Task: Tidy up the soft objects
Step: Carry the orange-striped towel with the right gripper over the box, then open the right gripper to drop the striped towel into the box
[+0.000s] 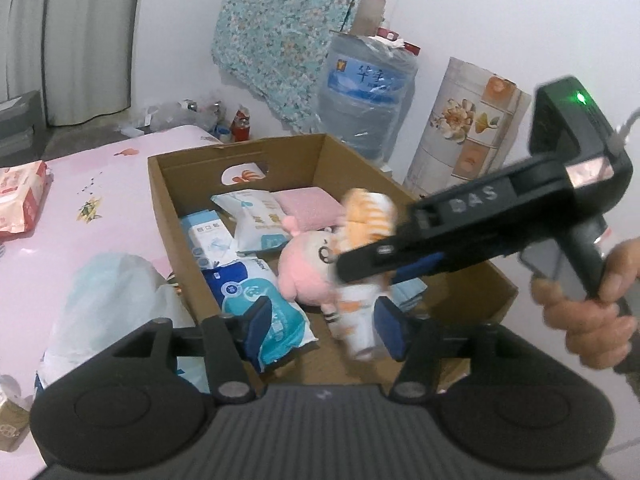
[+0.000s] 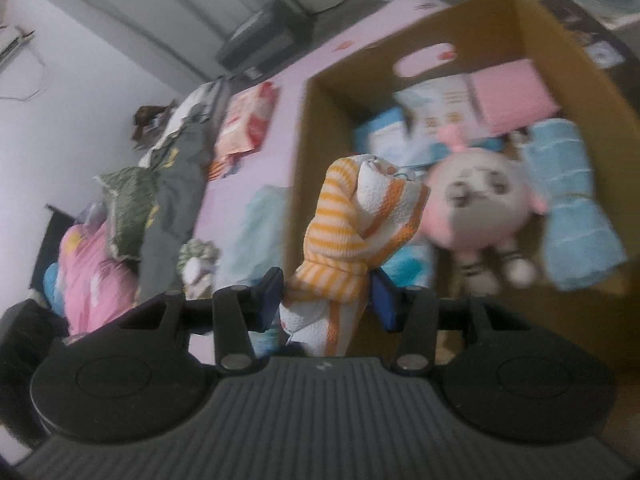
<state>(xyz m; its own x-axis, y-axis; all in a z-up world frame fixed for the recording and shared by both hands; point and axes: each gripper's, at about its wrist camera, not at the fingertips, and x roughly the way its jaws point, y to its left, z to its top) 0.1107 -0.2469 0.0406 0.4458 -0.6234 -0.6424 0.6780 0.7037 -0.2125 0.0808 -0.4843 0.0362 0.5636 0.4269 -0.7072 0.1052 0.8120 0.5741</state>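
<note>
A cardboard box (image 1: 176, 216) stands on the pink bed and holds tissue packs, a pink folded cloth (image 1: 312, 206), a round pink plush (image 1: 304, 268) and a blue towel (image 2: 568, 200). My right gripper (image 2: 328, 296) is shut on an orange-and-white striped sock bundle (image 2: 356, 216) and holds it over the box (image 2: 320, 152), near its left wall. In the left wrist view the right gripper (image 1: 380, 264) carries the bundle (image 1: 368, 216) above the plush. My left gripper (image 1: 320, 324) is open and empty above the box's near end.
A red-and-white tissue pack (image 1: 20, 200) and a white plastic bag (image 1: 108, 300) lie on the pink sheet left of the box. A water jug (image 1: 364, 92) and a floral roll (image 1: 464, 128) stand behind. Piled clothes and bedding (image 2: 152, 200) lie at the bed's far end.
</note>
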